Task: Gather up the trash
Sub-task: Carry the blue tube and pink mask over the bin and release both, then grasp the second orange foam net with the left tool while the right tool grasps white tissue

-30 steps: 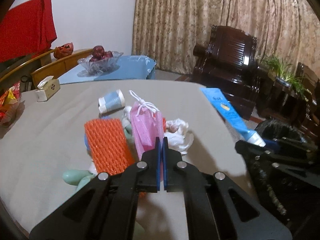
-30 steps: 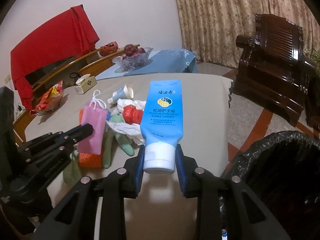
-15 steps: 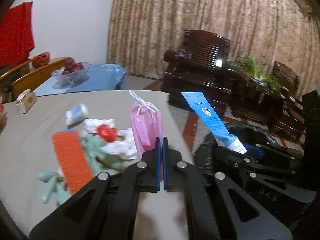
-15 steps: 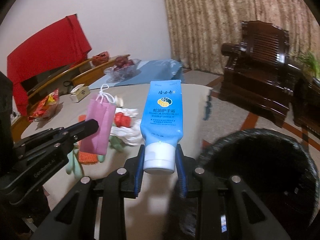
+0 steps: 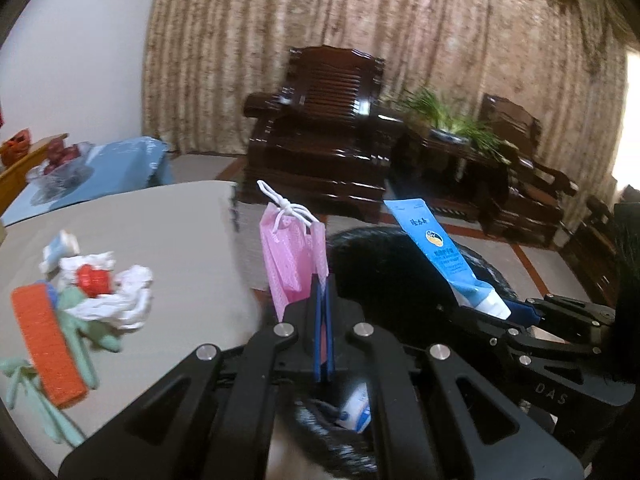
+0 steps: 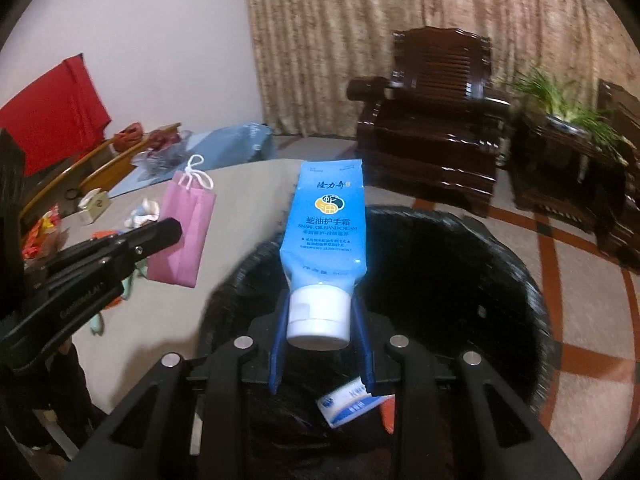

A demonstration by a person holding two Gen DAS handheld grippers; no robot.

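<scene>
Both grippers hang above the black-lined trash bin (image 6: 500,264). Left gripper (image 5: 322,296) pinches a pink mesh drawstring pouch (image 5: 292,256). Right gripper (image 6: 320,320) clamps a blue hand-cream tube (image 6: 326,232) by its white cap.

**Pink pouch and hand cream held at the bin's rim**

The left gripper (image 5: 322,296) pinches a pink pouch (image 5: 292,256) upright above the black-lined bin (image 5: 384,272). Beside it, the right gripper (image 5: 508,312) grips a blue tube (image 5: 436,252) by its cap. Crumpled tissue (image 5: 120,300) and an orange net (image 5: 48,344) lie on the table (image 5: 168,224).

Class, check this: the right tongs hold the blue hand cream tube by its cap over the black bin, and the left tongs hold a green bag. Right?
One slip: the bag in the left tongs is pink, not green, as the left wrist view shows. The rest stands.
</scene>
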